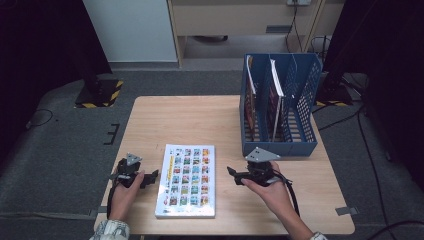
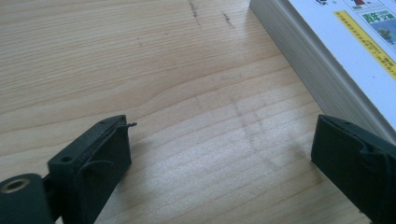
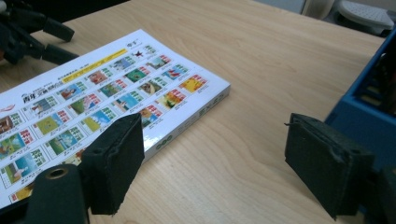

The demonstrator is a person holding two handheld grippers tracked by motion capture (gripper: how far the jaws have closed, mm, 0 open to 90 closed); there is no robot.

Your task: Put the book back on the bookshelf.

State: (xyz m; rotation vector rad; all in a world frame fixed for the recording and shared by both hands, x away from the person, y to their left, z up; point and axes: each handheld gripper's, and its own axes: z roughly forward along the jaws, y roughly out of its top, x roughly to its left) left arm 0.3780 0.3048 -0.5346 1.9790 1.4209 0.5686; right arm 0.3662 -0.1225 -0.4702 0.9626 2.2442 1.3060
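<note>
My book [image 1: 186, 180] lies flat on the table [image 1: 200, 120], between my 2 tools. My left gripper [image 1: 150, 176] sits just beside its left edge, jaws wide apart and empty; my right gripper [image 1: 233, 173] gapes empty too, near the blue file rack [image 1: 280, 105]. I judge I should catch the edge squarely, low
</note>
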